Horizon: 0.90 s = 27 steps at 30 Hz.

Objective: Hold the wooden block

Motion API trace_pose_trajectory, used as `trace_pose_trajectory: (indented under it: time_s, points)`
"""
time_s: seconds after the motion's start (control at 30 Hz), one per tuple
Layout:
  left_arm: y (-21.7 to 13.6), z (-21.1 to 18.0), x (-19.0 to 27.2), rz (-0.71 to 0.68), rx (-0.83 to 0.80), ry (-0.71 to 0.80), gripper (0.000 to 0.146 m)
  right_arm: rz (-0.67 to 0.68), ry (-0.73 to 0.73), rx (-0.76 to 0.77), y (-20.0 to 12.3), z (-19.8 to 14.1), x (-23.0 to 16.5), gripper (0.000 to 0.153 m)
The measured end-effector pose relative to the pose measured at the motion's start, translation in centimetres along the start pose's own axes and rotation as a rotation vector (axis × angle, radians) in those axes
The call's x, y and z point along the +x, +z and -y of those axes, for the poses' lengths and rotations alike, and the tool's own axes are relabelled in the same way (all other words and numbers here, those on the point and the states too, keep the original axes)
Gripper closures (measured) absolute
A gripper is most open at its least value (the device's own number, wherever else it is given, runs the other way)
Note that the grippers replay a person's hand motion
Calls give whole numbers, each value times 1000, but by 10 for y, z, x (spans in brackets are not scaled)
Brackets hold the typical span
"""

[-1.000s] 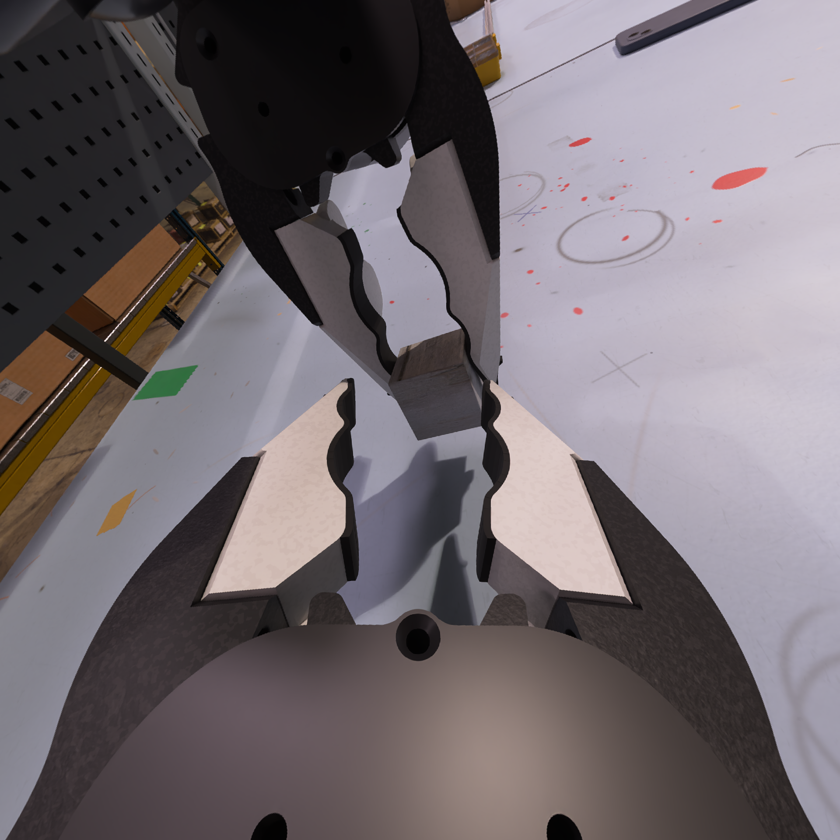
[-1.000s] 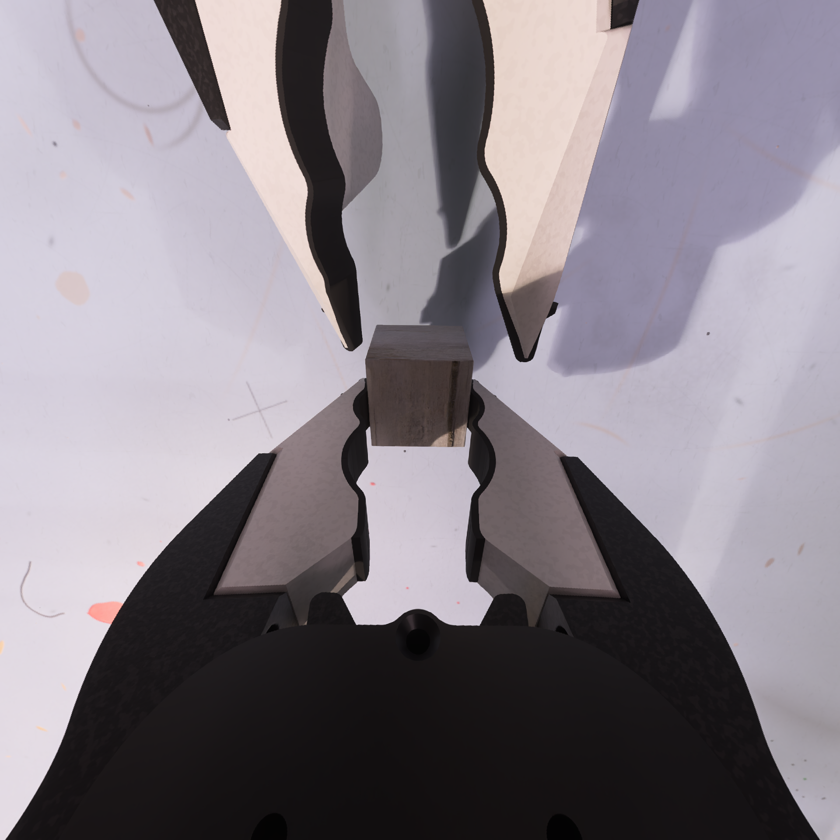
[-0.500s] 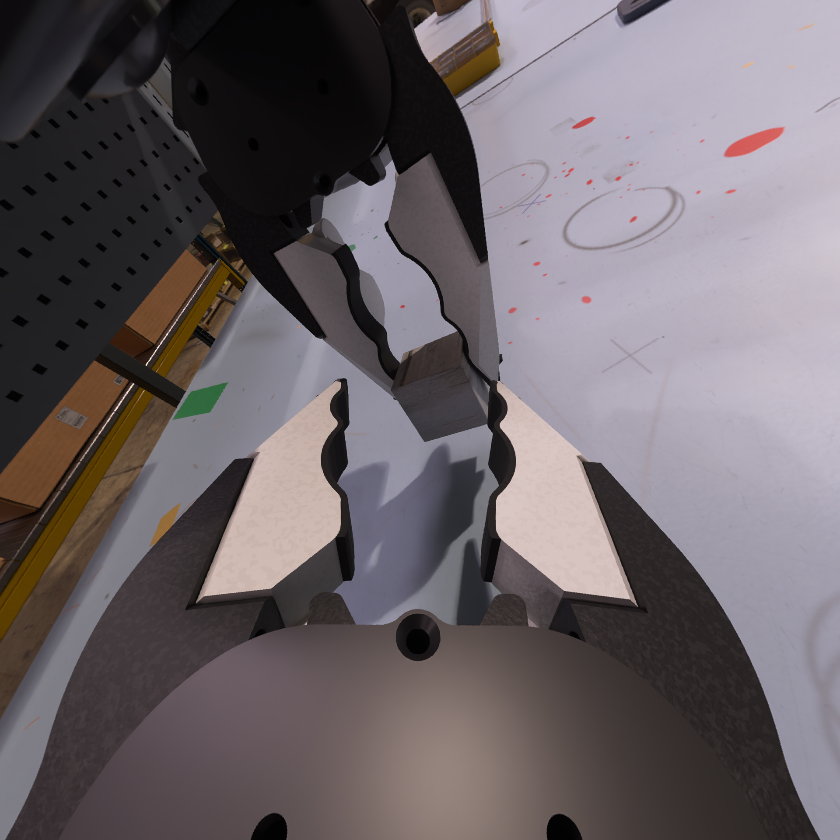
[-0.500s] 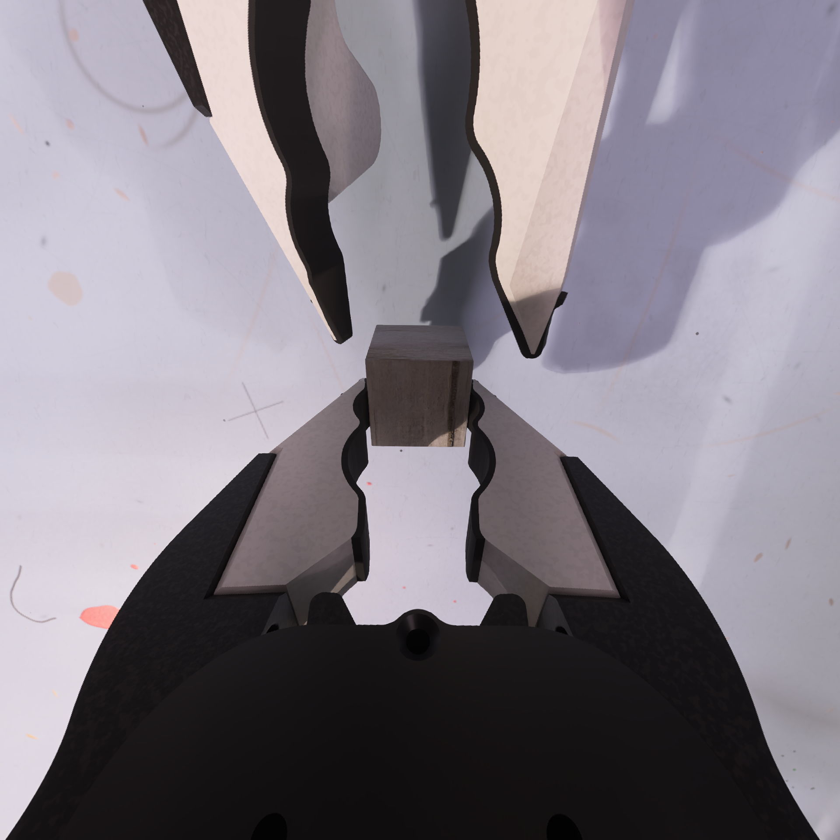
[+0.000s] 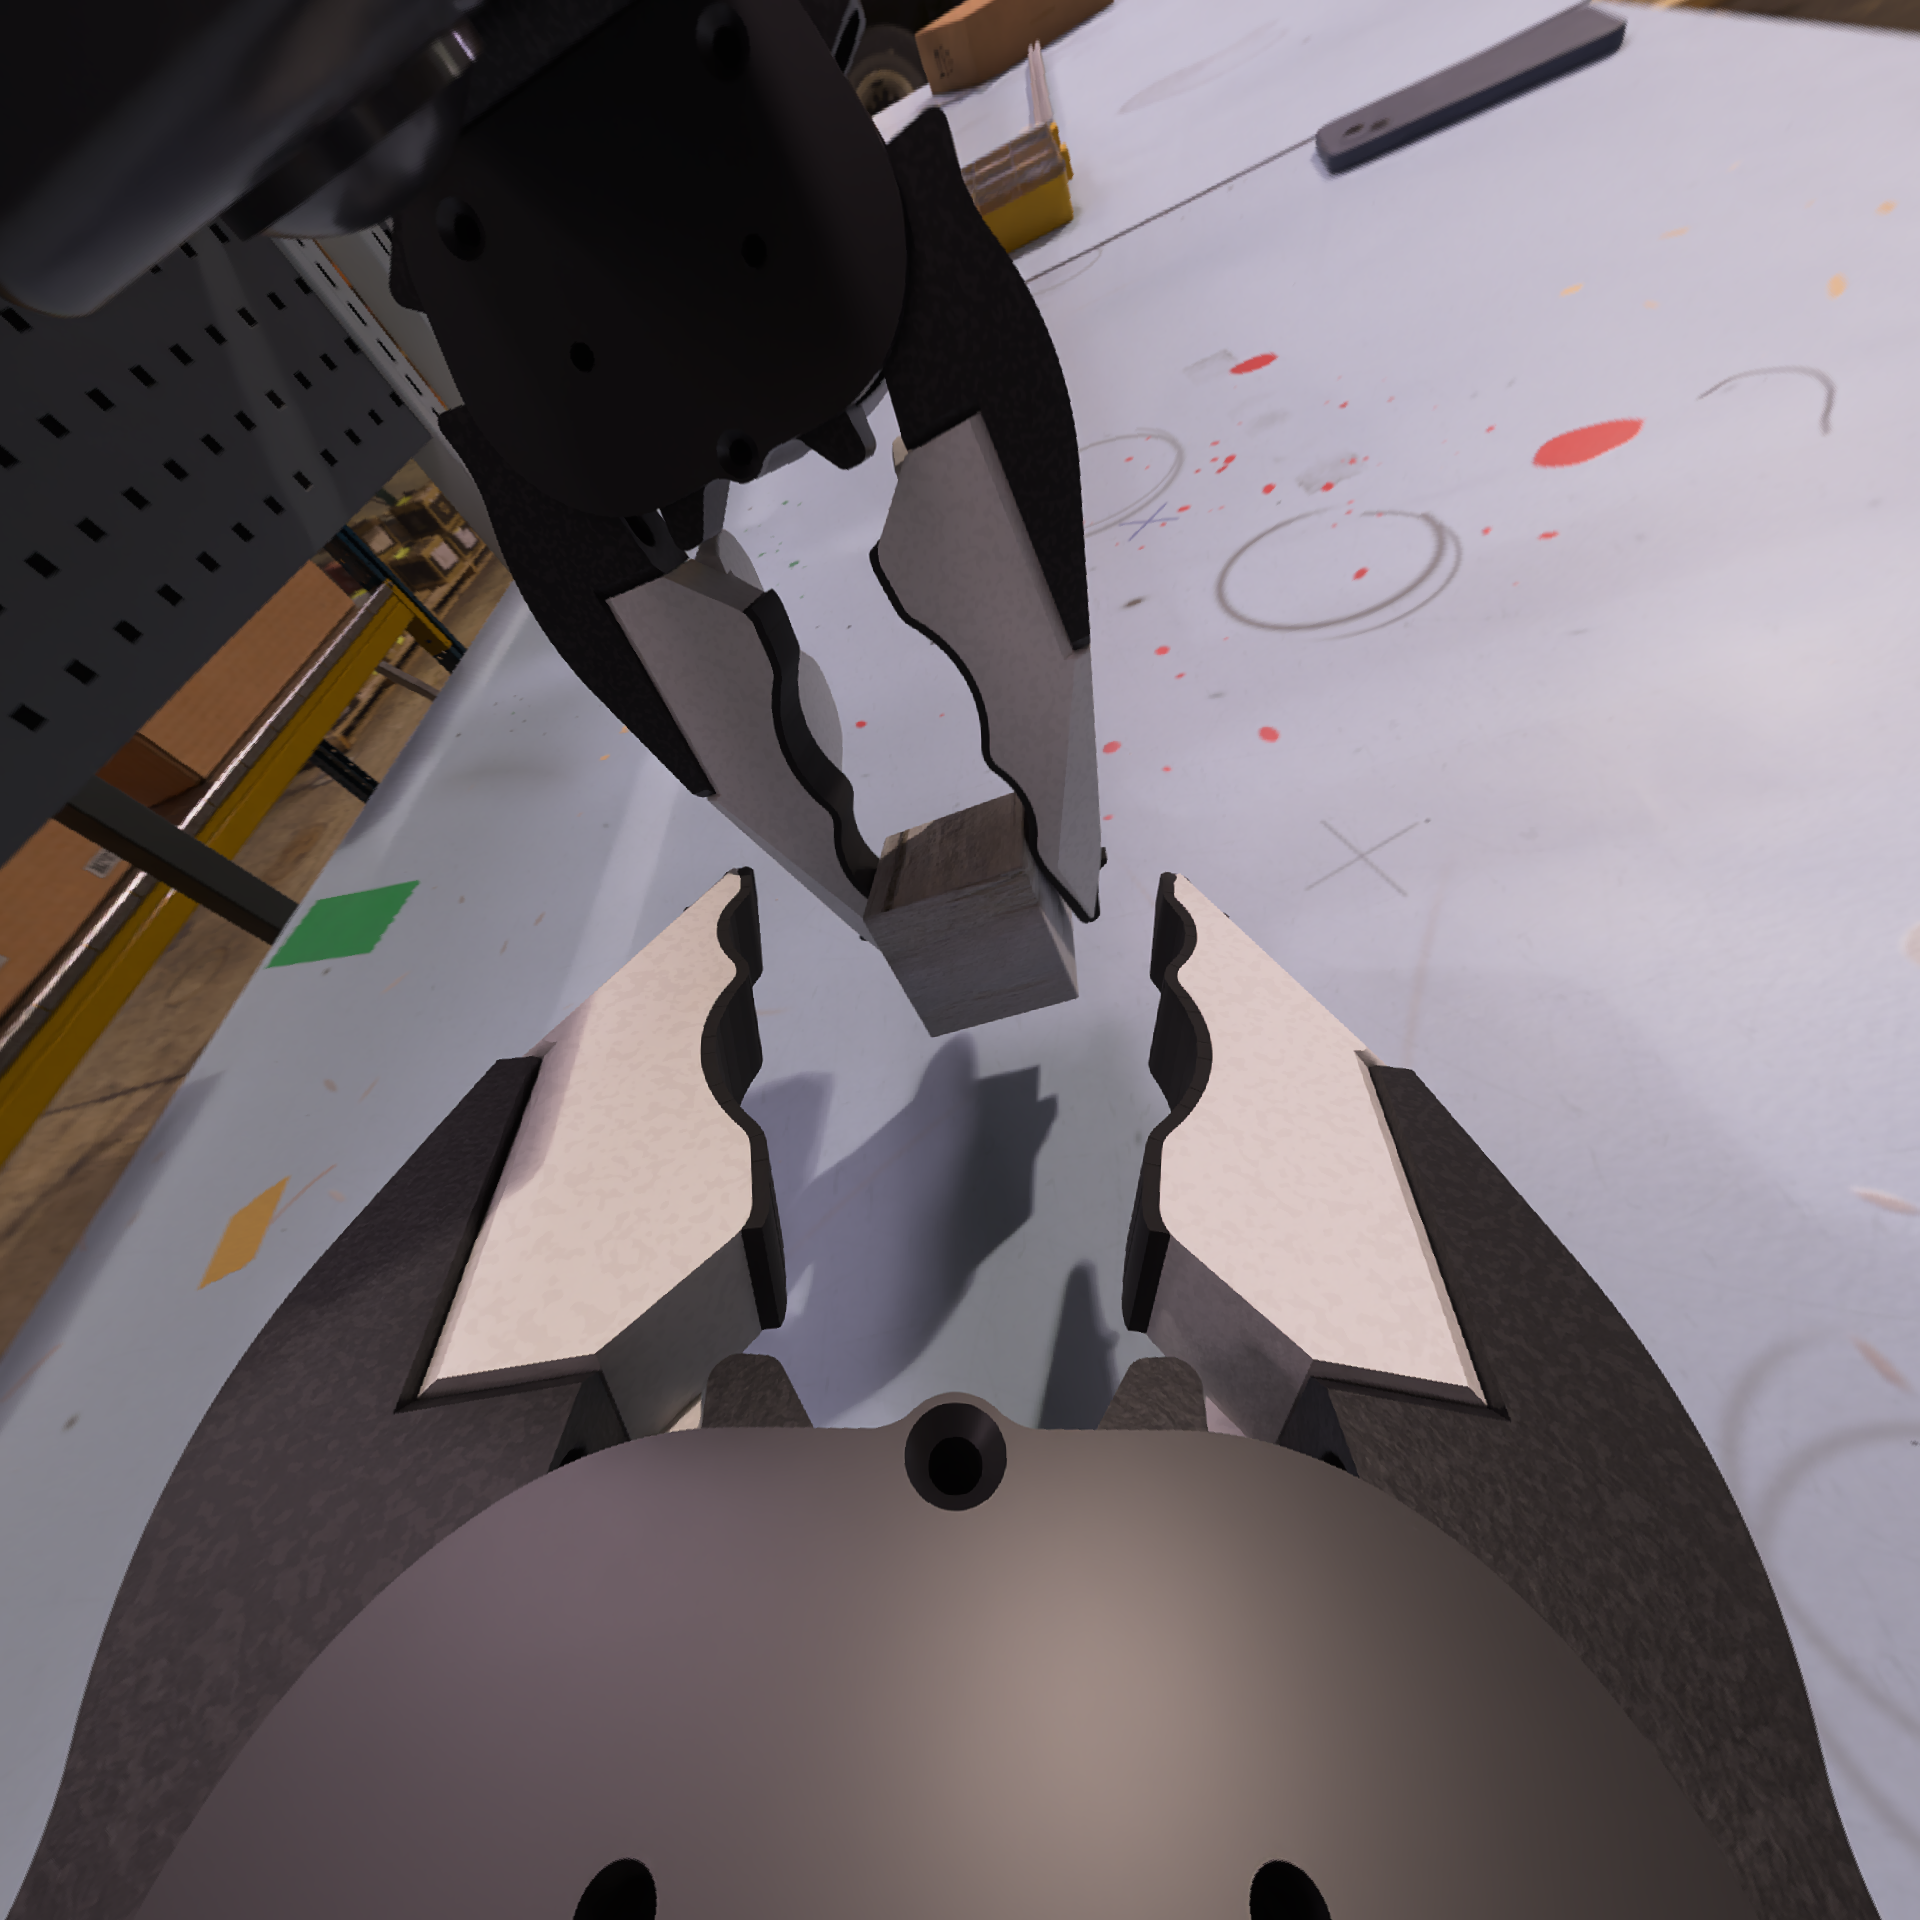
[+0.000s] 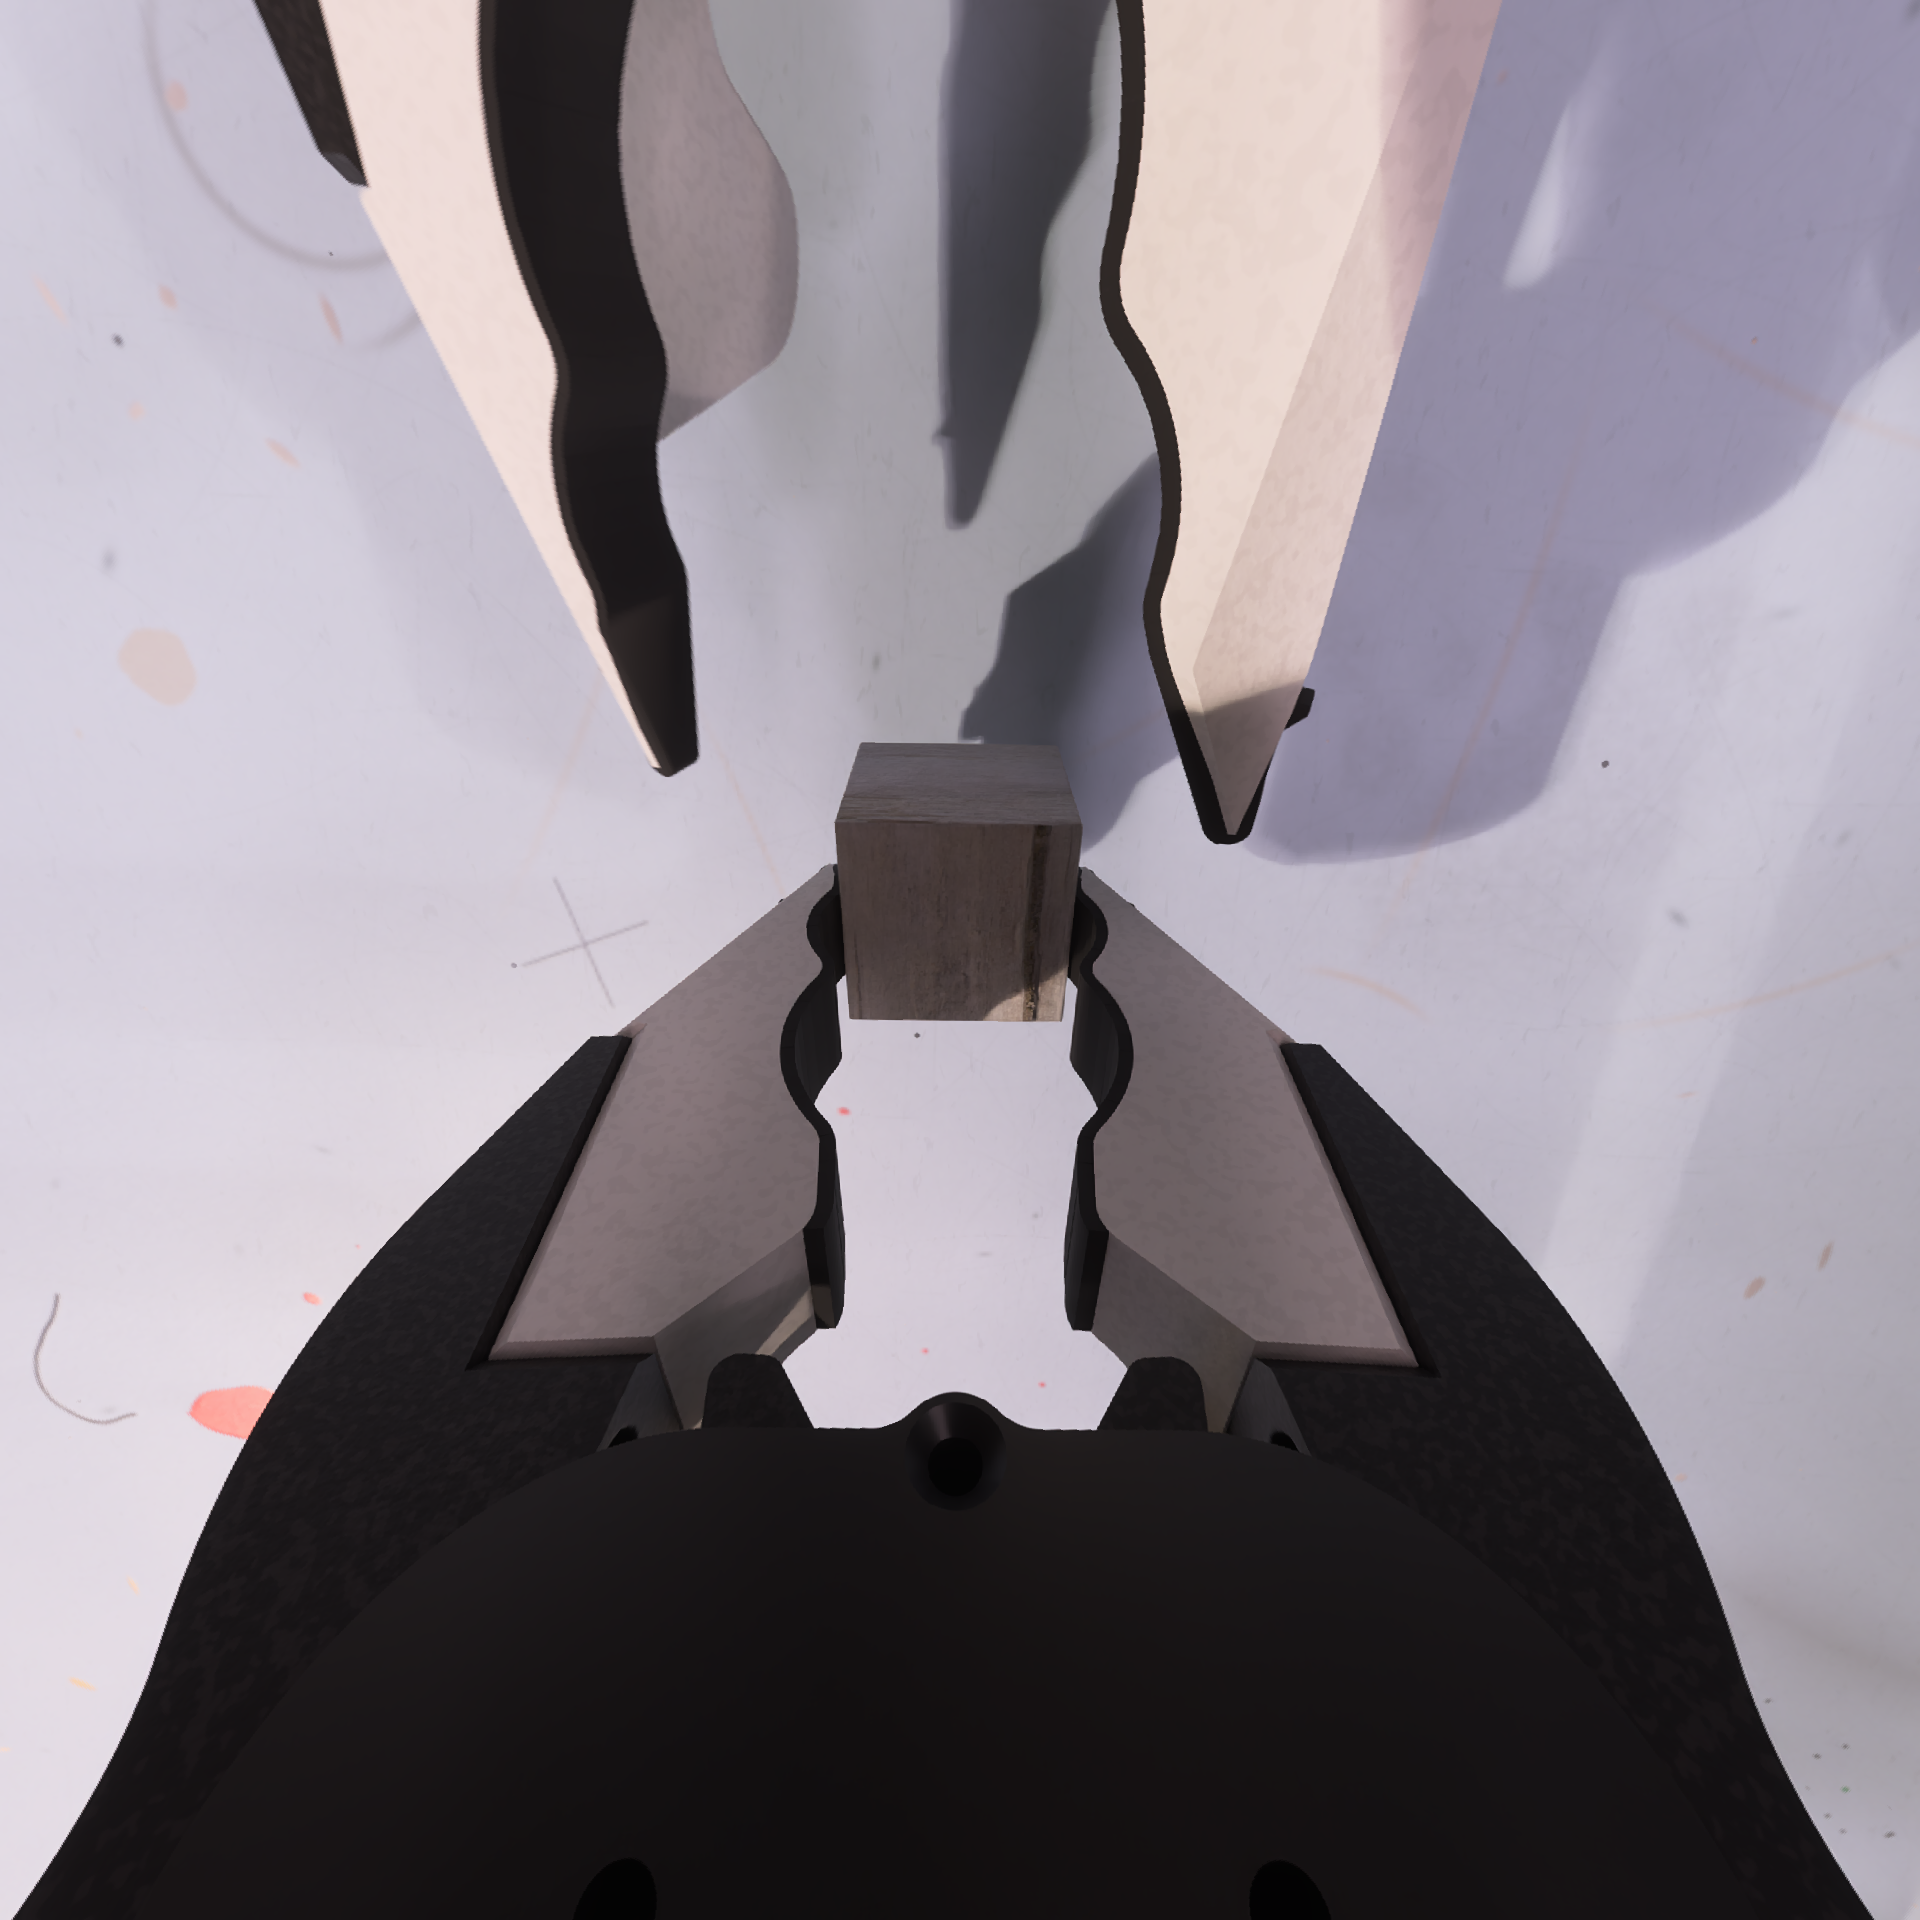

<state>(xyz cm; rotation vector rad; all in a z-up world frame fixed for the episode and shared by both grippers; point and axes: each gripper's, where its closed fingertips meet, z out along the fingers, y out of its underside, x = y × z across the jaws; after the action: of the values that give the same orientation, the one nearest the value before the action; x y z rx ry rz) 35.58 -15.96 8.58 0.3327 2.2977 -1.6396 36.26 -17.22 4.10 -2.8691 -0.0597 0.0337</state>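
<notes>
The right gripper (image 6: 956, 914) pinches the wooden block (image 6: 958, 909), probably light and rigid, by opposite faces; the left gripper (image 5: 954, 904) gapes.

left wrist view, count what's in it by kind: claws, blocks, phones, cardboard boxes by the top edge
claws: 2, the left claw open, the right claw shut on the wooden block
wooden blocks: 1
phones: 1, the dark phone lying flat on the table
cardboard boxes: 1, the cardboard box
total: 5
</notes>
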Motion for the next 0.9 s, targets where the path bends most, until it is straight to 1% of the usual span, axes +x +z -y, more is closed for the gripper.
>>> trace_pose_trajectory:
  time_s: [0.17, 0.3, 0.6, 0.73, 0.9]
  points:
    - [-2, 3, 0, -23, 41, -80, 66, 1, 8, -12, 1, -3, 1, 112]
    - [-3, 6, 1, -37, 68, -117, 64, -1, 12, -16, 2, -3, 2, 112]
    - [-1, 7, 4, -50, 57, -59, 61, -4, 13, -14, 1, -3, 2, 112]
    - [0, 8, 7, -77, 57, -42, 54, -5, 11, -13, 0, -3, 2, 112]
    - [0, 9, 6, -74, 60, -62, 51, -7, 12, -13, 0, -3, 2, 112]
